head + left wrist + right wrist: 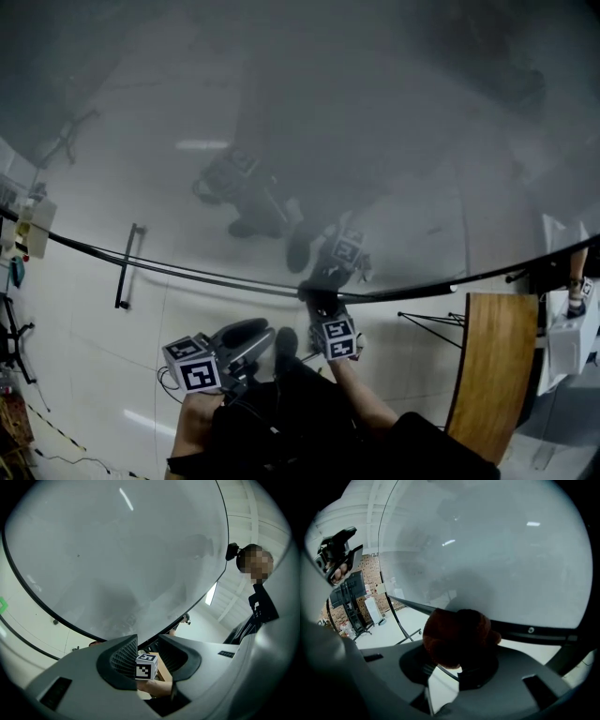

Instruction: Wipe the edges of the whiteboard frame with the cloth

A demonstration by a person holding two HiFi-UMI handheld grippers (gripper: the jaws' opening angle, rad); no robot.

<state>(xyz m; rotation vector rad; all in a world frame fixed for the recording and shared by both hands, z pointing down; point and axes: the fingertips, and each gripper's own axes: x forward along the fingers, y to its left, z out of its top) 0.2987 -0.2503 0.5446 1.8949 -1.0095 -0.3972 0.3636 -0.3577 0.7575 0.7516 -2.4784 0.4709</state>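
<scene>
The right claw (455, 666) is pinching the dark brown cloth (457, 637), pressing it against the lower edge of the whiteboard frame (534, 632). The left claw (147, 642) is hanging spread, gripping nothing, near the right one.

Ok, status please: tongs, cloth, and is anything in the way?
Left tongs open, empty. Right tongs shut on cloth, cloth at whiteboard frame. Nothing seen in the way.

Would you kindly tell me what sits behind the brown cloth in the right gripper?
The whiteboard's dark frame edge runs behind the cloth; the stretch directly behind it is covered.
</scene>
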